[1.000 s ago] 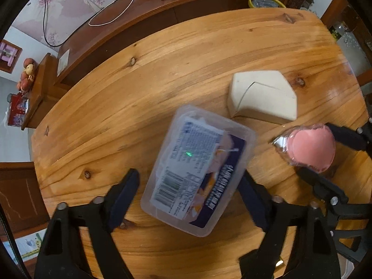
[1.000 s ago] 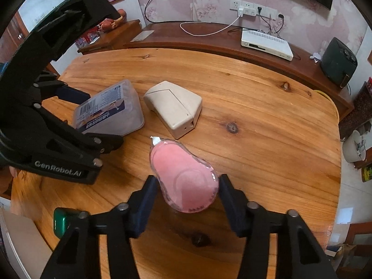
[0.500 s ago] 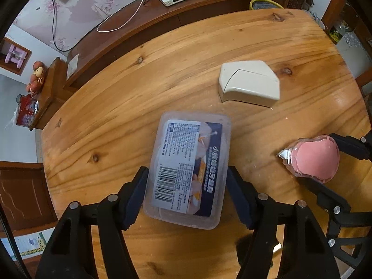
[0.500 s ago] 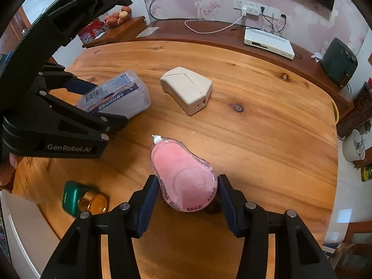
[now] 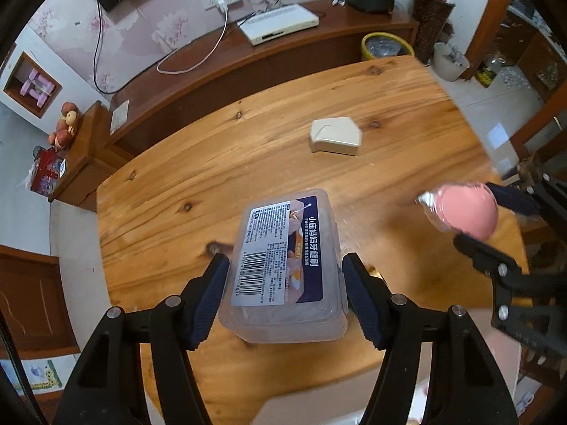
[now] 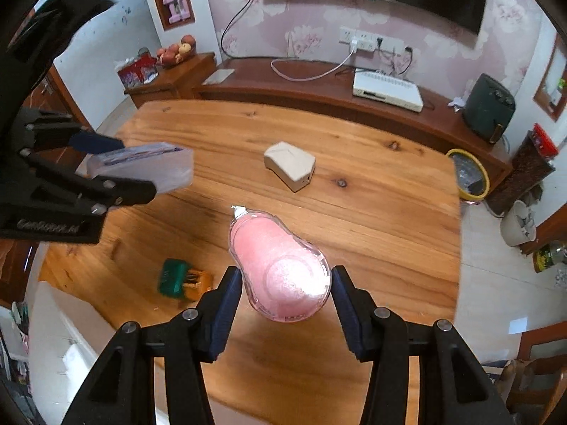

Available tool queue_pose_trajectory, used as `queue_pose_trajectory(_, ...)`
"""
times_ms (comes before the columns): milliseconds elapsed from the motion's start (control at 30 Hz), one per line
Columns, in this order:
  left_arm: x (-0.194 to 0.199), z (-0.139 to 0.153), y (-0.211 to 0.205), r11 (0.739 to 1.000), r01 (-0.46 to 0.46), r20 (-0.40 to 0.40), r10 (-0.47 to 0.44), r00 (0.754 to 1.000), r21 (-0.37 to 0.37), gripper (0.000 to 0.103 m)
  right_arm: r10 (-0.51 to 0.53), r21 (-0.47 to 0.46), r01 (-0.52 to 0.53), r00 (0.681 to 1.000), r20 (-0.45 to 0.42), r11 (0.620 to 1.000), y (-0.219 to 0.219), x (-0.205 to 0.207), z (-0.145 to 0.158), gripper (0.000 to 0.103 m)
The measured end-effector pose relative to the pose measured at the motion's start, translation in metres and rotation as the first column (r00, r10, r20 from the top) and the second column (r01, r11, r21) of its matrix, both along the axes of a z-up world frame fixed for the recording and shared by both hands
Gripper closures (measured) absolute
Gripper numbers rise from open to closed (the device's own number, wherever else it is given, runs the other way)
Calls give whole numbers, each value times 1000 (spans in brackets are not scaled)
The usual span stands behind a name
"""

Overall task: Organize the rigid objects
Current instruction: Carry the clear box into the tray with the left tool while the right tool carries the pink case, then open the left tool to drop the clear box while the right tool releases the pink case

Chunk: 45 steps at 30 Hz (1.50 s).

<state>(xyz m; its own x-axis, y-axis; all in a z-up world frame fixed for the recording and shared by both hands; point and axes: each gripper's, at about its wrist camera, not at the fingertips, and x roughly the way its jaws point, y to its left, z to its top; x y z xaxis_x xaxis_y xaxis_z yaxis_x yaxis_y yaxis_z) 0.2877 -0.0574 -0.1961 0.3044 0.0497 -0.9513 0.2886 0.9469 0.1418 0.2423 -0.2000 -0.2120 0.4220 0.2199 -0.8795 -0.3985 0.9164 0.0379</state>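
Both claws are gripping loads — left gripper [image 5: 283,283] clenching the clear plastic box [image 5: 285,265], right gripper [image 6: 285,304] the pink packet [image 6: 280,269] — above the table [image 6: 372,212]; a beige box [image 6: 290,164] is lying mid-table, a green item [image 6: 177,278] near its left edge.

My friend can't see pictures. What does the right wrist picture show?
The right gripper holds a clear case with a pink puff above a round wooden table. At left, the left gripper holds a clear plastic box; a beige box and a green-and-gold object lie on the table.
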Motion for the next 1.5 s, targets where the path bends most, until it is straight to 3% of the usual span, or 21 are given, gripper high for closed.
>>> queue_pose_trajectory(333,-81,54,11,992,69,53,-63,997,-103,34,-64,32,61,995,78,998,6,-75,64,51)
queue_pose_trajectory(633,-154,63,27,981,100,51,-93,994,-168,34,-91,68,87,994,58,994,21,-154,75,51)
queue_pose_trajectory(933,-213,18,33,985,120,-44,-126,991,-123,34,-97,-22,97,995,-2,995,50,-210,46,51)
queue_pose_trajectory(1167,-251,-19,34,976,166,-138,-186,973,-142,34,-106,-58,101,989,-104,993,61,-242,7,51)
queue_pose_trajectory(1367,-266,-52,30,971,206,-179,-225,958,-121,34,-130,-106,113,977,-166,988,72,-249,-27,51)
queue_pose_trajectory(1500,-264,-65,36,974,184,-192,-208,959,-136,34,-142,-136,118,973,-184,984,76,-245,-41,51)
